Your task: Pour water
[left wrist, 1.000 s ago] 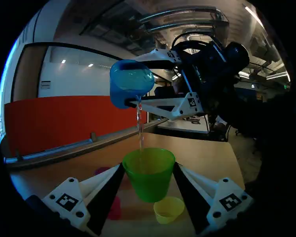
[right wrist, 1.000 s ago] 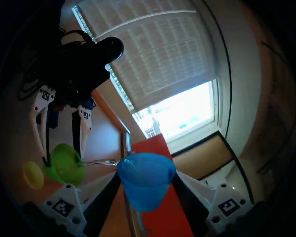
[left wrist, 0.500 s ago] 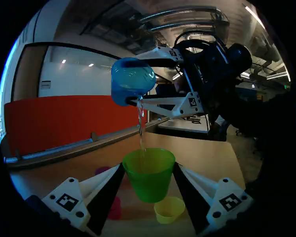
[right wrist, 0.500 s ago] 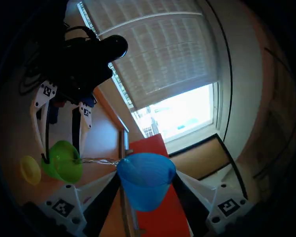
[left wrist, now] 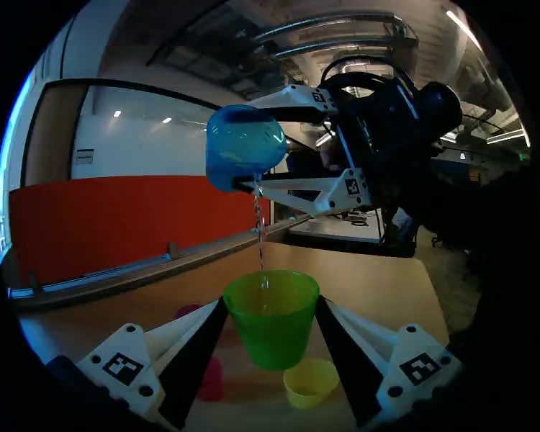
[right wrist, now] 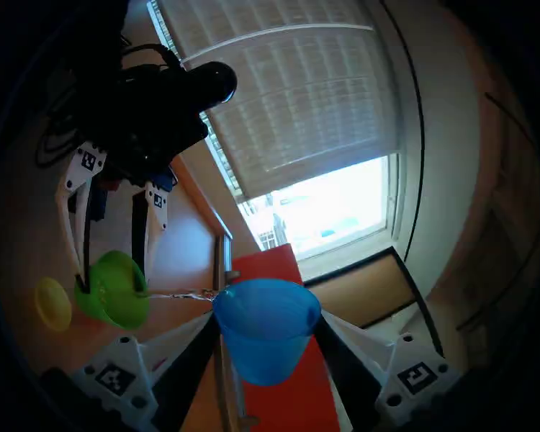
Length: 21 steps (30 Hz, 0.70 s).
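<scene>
"Who's got which cup?"

"The right gripper (right wrist: 267, 320) has its two fingers pressed on the sides of the blue cup (right wrist: 266, 349). The left gripper (left wrist: 270, 306) is clamped the same way on the green cup (left wrist: 271, 335)."

"How's the blue one sitting?"

"It's tipped right over, with its long axis close to level. The mouth faces sideways with the lip dipped, high above the green cup. A thin stream of water (left wrist: 259, 230) drops from that lip into the green cup's mouth."

"And the green one?"

"Upright, with the axis vertical and the mouth up, directly under the stream. A yellow cup (left wrist: 311, 381) and a pink cup (left wrist: 211, 378) stand near it on the wooden table (left wrist: 371, 281)."
</scene>
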Each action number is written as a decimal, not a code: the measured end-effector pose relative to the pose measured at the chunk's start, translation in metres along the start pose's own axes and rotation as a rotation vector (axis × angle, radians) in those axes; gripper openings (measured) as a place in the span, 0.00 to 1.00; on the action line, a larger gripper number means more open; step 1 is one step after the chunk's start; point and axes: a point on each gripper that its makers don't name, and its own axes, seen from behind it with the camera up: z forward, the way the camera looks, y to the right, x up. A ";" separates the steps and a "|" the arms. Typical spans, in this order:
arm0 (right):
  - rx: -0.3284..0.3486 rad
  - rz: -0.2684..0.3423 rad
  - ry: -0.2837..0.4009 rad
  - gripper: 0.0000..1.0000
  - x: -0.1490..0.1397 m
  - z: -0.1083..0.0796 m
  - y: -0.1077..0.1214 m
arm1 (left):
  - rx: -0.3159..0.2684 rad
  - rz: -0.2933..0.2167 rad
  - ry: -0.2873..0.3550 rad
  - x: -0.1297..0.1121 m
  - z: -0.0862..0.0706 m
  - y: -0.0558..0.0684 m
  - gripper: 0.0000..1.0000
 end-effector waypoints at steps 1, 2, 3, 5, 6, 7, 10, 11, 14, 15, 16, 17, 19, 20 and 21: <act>0.000 -0.002 0.000 0.91 0.000 0.000 0.000 | 0.000 0.001 -0.001 0.000 0.000 0.000 0.88; 0.000 -0.004 0.000 0.90 0.000 0.000 0.000 | 0.000 0.002 -0.002 0.000 0.000 0.001 0.88; -0.001 -0.005 0.000 0.91 0.000 0.000 0.000 | 0.001 0.003 -0.002 0.000 0.000 0.001 0.88; -0.001 -0.009 0.001 0.91 0.001 0.000 0.000 | 0.003 0.005 -0.001 0.001 0.000 0.001 0.87; -0.001 -0.011 0.002 0.91 0.001 0.000 0.000 | 0.003 0.006 -0.001 0.001 0.000 0.001 0.87; -0.001 -0.013 0.002 0.91 0.002 0.000 0.000 | 0.002 0.006 -0.001 0.001 0.000 0.000 0.87; -0.002 -0.020 0.004 0.91 0.003 -0.001 0.000 | 0.001 0.007 -0.001 0.001 0.000 0.000 0.87; -0.002 -0.023 0.005 0.91 0.004 -0.001 0.000 | 0.002 0.007 0.000 0.001 0.000 0.000 0.87; -0.002 -0.030 0.006 0.91 0.005 -0.001 0.000 | 0.002 0.008 0.004 0.002 -0.001 0.000 0.87; -0.002 -0.032 0.006 0.91 0.005 -0.001 0.000 | 0.002 0.008 0.005 0.003 -0.001 0.000 0.87; -0.003 -0.034 0.006 0.91 0.005 0.000 0.000 | 0.002 0.008 0.005 0.003 -0.001 0.000 0.88; -0.003 -0.036 0.006 0.91 0.005 0.000 0.000 | 0.002 0.008 0.006 0.003 -0.001 0.000 0.87; -0.004 -0.039 0.005 0.91 0.005 -0.001 0.000 | 0.003 0.009 0.006 0.003 -0.001 -0.001 0.87; -0.004 -0.040 0.005 0.91 0.005 -0.001 0.000 | 0.004 0.010 0.006 0.003 -0.001 -0.001 0.87; -0.004 -0.042 0.004 0.91 0.005 -0.001 0.000 | 0.005 0.010 0.006 0.003 -0.001 -0.001 0.87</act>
